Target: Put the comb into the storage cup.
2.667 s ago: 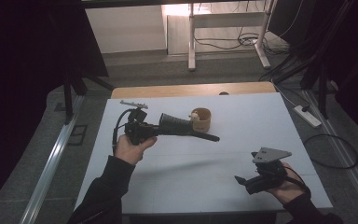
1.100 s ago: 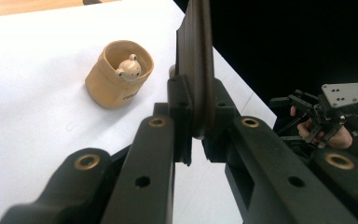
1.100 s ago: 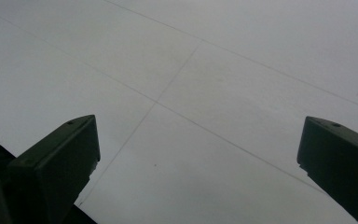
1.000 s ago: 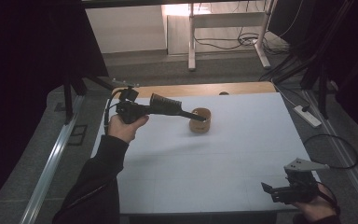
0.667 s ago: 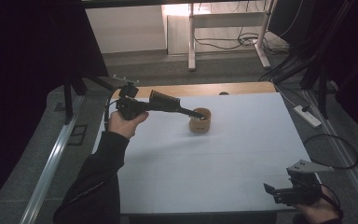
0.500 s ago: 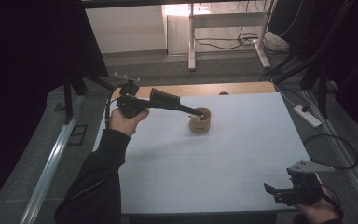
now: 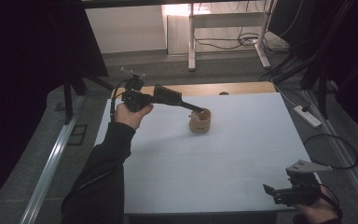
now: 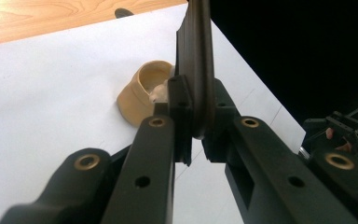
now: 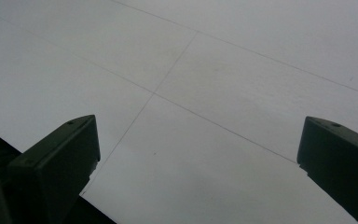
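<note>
My left gripper (image 7: pixel 193 108) clamped on a flat black tool (image 8: pixel 196 70), its tip at the tan cup (image 7: pixel 200 121) near the bench's (image 7: pixel 242 154) far edge, my right gripper (image 7: pixel 270 192) wide open, empty, near right corner.

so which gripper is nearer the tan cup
Left. The left gripper has its tips at the tan cup; the right gripper sits far off at the table's near right corner.

Left claw (image 7: pixel 193 106) clamped, right claw (image 7: pixel 269 191) agape
</note>
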The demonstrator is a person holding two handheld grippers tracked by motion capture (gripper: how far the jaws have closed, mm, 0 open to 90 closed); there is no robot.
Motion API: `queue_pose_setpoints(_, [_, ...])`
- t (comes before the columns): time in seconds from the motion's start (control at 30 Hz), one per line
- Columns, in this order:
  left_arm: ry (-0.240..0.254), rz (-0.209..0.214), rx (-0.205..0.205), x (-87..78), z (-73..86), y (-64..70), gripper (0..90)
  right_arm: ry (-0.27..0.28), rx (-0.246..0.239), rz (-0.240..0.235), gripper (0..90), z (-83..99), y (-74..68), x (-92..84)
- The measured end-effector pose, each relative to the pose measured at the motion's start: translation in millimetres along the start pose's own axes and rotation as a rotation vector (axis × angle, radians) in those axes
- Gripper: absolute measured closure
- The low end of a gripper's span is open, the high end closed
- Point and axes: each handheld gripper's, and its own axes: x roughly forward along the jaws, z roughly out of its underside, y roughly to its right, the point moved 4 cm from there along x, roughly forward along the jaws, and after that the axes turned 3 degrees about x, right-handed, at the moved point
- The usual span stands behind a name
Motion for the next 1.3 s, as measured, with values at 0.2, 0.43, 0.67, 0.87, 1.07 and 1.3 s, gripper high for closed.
queue_pose_setpoints(0.2, [-0.010,-0.014,-0.003,4.0,-3.4,-4.0,82.8,-0.005,-0.004,-0.006,0.0,0.1,-0.4,0.3])
queue_pose_setpoints(0.43, [-0.021,-0.023,-0.010,8.9,-6.6,-8.1,82.7,-0.010,-0.011,-0.010,0.0,0.2,-0.7,1.0])
queue_pose_setpoints(0.67, [-0.031,-0.033,-0.012,13.3,-9.7,-10.7,82.8,-0.015,-0.026,-0.012,0.0,0.3,-2.3,1.5])
queue_pose_setpoints(0.87, [-0.038,-0.039,-0.013,16.3,-11.6,-12.5,82.8,-0.017,-0.028,-0.015,0.0,0.3,-2.2,1.5])
queue_pose_setpoints(1.07, [-0.056,-0.050,-0.010,22.4,-12.0,-14.5,82.8,-0.018,-0.028,-0.016,0.0,0.4,-2.4,1.7])
queue_pose_setpoints(1.3, [-0.069,-0.046,-0.019,30.0,-11.9,-17.7,82.8,-0.021,-0.028,-0.019,0.0,0.4,-2.4,1.9])
